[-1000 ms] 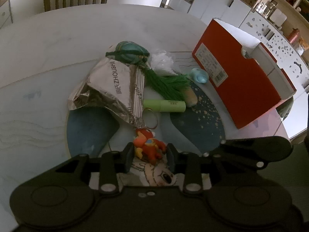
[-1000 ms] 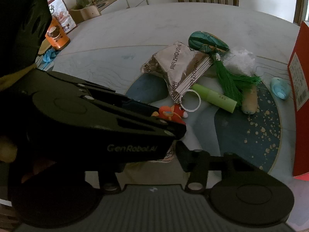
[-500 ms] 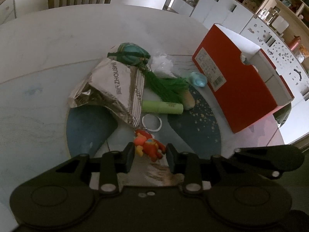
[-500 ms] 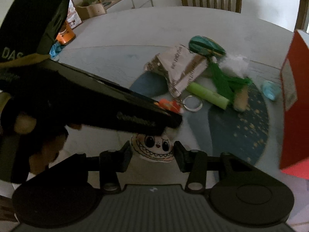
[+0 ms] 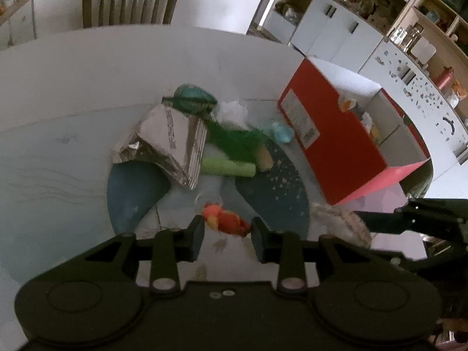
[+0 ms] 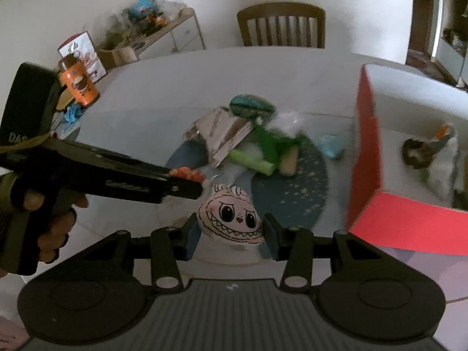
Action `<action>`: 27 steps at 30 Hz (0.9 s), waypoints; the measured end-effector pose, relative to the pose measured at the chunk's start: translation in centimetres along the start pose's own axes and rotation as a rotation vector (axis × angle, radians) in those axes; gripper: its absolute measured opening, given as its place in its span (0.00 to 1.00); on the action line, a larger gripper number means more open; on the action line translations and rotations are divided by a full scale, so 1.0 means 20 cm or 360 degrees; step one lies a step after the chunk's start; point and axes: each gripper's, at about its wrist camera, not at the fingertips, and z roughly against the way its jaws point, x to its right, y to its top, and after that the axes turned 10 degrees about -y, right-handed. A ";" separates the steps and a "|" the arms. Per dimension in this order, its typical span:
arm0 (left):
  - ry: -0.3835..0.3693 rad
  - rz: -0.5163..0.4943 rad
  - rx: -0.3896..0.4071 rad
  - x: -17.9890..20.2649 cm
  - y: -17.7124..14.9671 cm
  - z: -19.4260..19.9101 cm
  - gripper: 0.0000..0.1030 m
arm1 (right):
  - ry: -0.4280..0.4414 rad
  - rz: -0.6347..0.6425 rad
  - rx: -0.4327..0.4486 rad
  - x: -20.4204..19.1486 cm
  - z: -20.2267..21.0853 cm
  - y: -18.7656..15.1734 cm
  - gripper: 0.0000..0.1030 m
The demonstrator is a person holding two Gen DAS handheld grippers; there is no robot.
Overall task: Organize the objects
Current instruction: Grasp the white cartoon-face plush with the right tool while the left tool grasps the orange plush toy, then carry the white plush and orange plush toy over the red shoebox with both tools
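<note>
My left gripper (image 5: 227, 234) is shut on a small orange toy keychain (image 5: 226, 220), held just above the blue round mat (image 5: 131, 196); its metal ring hangs behind it. Seen from the right wrist, that same toy (image 6: 185, 173) shows at the left gripper's tip. My right gripper (image 6: 231, 235) is shut on a white plush with a drawn toothy face (image 6: 231, 219), lifted off the table. An open red box (image 6: 365, 161) with a white inside stands to the right, several small items lying in it. From the left wrist the box (image 5: 336, 146) is at the right.
On the mat lie a silver foil packet (image 5: 172, 146), a teal pouch with a green tassel (image 5: 193, 98), a green tube (image 5: 228, 168), white fluff (image 5: 234, 111) and a pale blue piece (image 5: 280, 133). A chair (image 6: 280, 25) stands beyond the round table; an orange cup (image 6: 79, 86) is far left.
Both grippers have risen and drawn back from the pile. The orange toy has come up with the left gripper, and the right gripper has carried the plush nearer to the red box.
</note>
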 end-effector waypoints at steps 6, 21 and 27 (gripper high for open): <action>-0.0002 -0.0004 0.0069 0.09 0.01 0.10 0.31 | -0.0027 -0.0019 0.0026 0.09 0.10 0.01 0.44; 0.0020 -0.0059 0.0198 0.40 0.06 0.17 0.31 | -0.0088 -0.0093 0.0153 0.47 0.35 0.08 0.44; 0.0007 -0.0129 0.0238 0.56 0.15 0.16 0.31 | -0.0169 -0.0133 0.0169 0.67 0.37 0.10 0.44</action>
